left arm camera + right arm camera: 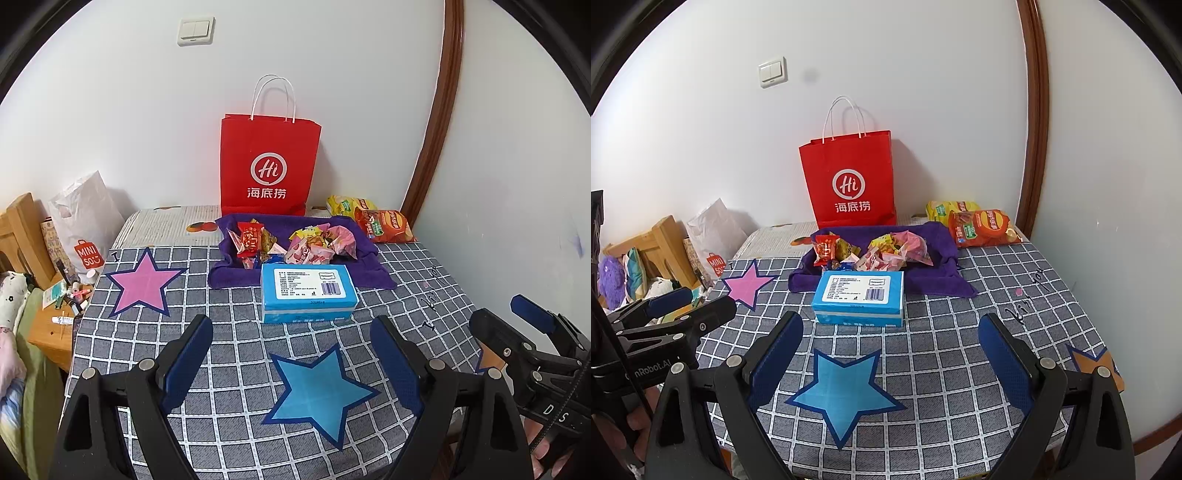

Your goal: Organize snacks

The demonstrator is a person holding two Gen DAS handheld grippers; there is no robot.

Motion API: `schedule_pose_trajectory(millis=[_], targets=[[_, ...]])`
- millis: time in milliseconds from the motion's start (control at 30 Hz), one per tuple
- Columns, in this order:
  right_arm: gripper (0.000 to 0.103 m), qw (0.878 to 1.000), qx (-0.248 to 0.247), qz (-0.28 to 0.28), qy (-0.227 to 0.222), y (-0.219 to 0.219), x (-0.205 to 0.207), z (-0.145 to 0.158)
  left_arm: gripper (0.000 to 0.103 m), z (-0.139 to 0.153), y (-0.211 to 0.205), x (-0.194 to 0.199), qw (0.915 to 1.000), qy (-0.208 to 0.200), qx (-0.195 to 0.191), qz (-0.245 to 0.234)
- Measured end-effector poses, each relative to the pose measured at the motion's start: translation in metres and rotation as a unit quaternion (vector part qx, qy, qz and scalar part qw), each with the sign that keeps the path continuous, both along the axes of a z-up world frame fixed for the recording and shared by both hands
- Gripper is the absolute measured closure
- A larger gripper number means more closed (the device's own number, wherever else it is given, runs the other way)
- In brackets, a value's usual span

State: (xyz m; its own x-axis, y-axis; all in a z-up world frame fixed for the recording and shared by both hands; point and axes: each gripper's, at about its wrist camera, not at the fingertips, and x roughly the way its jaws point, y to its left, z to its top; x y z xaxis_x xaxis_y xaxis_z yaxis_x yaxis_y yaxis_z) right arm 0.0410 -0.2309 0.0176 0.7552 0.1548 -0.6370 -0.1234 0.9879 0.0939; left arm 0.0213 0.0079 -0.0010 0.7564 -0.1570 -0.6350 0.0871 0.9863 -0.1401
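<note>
- A pink paper star (140,282) lies flat at the left of the grid-patterned tablecloth (399,295), well apart from the snacks.
- My left gripper (295,363) hangs above the near edge of the table, jaws spread wide with nothing between them; the blue paper star (317,395) lies on the cloth below.
- At centre, a blue tissue box (308,293) rests on the front edge of a purple towel (369,273).
- On the towel, the small wrapped snacks (295,243) sit in a loose heap: red and yellow packets at left, pink wrappers at right.
- Behind the towel, a red paper bag (269,166) with white handles stands upright against the white wall.
- Right of the bag, a yellow chip bag (951,208) and an orange chip bag (984,229) lie near the table's far right corner.
- My right gripper (890,363) hangs over the near right of the table, jaws also wide apart and empty.
- An orange paper star (1089,363) lies at the near right edge of the cloth, partly hidden by my right gripper's finger.
</note>
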Motion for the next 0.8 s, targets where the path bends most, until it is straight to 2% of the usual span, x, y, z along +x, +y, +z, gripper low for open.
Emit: schedule_pose_trajectory(millis=[800], targets=[[0.008, 1.0, 0.001, 0.005, -0.003, 0.002, -0.0001, 0.0012, 0.016, 0.0011, 0.0015, 0.0012, 1.0, -0.004, 0.003, 0.001]])
